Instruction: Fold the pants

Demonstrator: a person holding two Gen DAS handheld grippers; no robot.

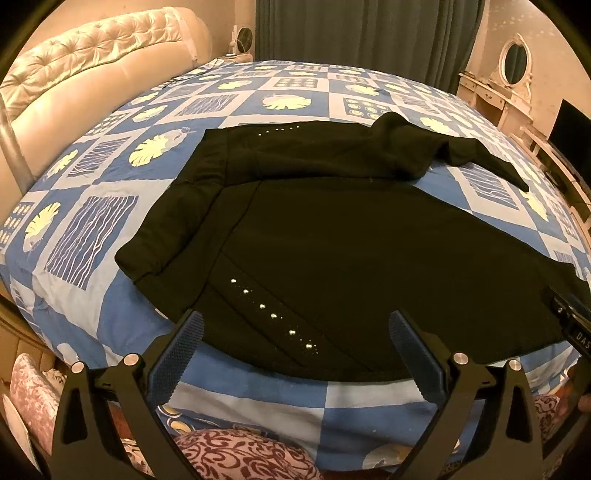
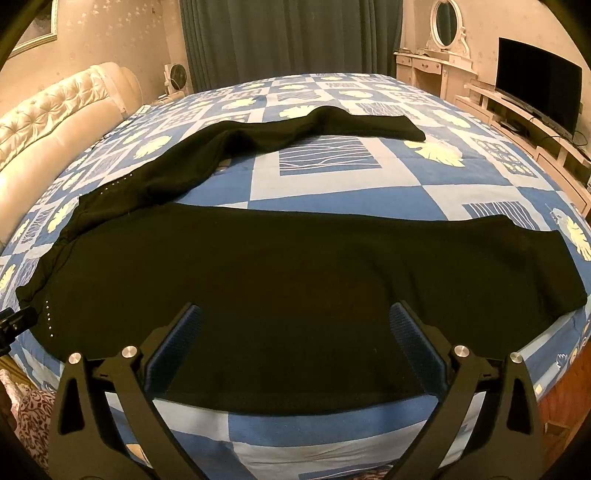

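Lying spread on the blue patterned bedspread, the black pants show a row of bright studs in the left wrist view; the left gripper hovers at their near edge, jaws wide apart, holding nothing. In the right wrist view, the right gripper hangs equally wide and empty above the near leg, the far leg bent away toward the curtain.

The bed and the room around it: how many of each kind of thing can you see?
Black pants: 1
Bed: 1
Tools: 2, left tool and right tool
Oval mirror: 1
TV screen: 1
Total: 6
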